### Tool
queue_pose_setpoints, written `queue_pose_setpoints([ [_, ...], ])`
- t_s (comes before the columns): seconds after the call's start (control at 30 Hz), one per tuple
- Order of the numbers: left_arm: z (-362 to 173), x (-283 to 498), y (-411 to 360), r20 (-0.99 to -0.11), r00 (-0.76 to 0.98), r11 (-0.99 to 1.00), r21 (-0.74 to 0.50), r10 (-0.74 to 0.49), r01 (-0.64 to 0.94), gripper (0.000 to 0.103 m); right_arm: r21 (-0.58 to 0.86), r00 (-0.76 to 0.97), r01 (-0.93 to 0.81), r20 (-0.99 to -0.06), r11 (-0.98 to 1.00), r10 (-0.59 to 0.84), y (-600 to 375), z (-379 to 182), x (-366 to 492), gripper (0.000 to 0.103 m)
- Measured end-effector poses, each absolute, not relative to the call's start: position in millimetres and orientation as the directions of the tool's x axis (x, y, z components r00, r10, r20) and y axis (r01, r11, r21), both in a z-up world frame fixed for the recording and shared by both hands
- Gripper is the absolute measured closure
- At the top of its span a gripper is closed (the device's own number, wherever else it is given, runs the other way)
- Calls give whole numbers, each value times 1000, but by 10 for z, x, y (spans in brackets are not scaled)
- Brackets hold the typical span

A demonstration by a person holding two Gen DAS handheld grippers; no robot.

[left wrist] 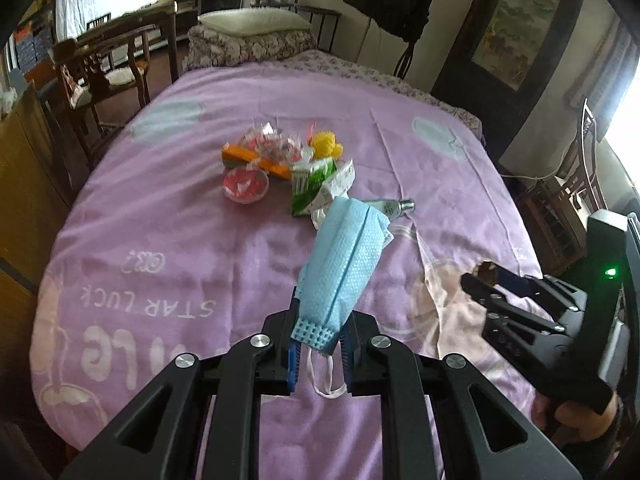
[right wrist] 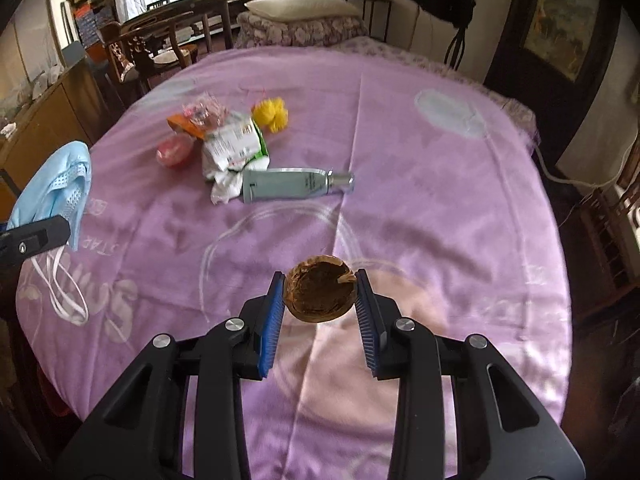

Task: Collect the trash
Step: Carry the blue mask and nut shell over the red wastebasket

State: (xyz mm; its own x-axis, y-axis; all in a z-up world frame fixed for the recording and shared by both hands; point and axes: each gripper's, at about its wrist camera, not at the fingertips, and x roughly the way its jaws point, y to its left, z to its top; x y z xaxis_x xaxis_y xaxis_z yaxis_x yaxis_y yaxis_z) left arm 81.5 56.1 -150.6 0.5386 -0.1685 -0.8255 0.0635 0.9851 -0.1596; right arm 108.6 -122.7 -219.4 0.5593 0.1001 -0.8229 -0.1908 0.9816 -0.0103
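My left gripper [left wrist: 320, 320] is shut on a blue face mask [left wrist: 344, 260] and holds it above the purple blanket [left wrist: 180, 240]; its white ear loops hang below. The mask also shows at the left of the right wrist view [right wrist: 60, 184]. My right gripper [right wrist: 320, 292] is shut on a brown walnut shell half [right wrist: 320, 294], above the blanket [right wrist: 440, 200]. It shows at the right of the left wrist view [left wrist: 480, 280]. A pile of trash lies mid-bed: a grey-green tube [right wrist: 292, 184], a green-white wrapper [right wrist: 236, 144], a red cup [right wrist: 174, 151], an orange box [left wrist: 256, 162], a yellow pompom [right wrist: 272, 114].
Pillows and a folded floral quilt [left wrist: 252, 40] lie at the bed's far end. Wooden chairs [left wrist: 116, 68] and a cabinet [left wrist: 24, 168] stand to the left. A dark framed picture [left wrist: 516, 36] and furniture stand to the right.
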Motion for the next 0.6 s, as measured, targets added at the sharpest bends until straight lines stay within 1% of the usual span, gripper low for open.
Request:
queue_pose_setpoints([
  [0.13, -1268, 626, 561, -801, 575, 986, -152, -167, 75, 86, -25, 598, -207, -794, 978, 106, -1259, -1850, 958, 68],
  [0.27, -1116, 430, 571, -779, 604, 985, -151, -169, 81, 86, -17, 633, -243, -760, 970, 145, -1182, -1584, 723, 68],
  [0.6, -792, -143, 710, -731, 665, 987, -143, -151, 67, 86, -21, 657, -356, -717, 934, 234, -770, -1353, 165, 68],
])
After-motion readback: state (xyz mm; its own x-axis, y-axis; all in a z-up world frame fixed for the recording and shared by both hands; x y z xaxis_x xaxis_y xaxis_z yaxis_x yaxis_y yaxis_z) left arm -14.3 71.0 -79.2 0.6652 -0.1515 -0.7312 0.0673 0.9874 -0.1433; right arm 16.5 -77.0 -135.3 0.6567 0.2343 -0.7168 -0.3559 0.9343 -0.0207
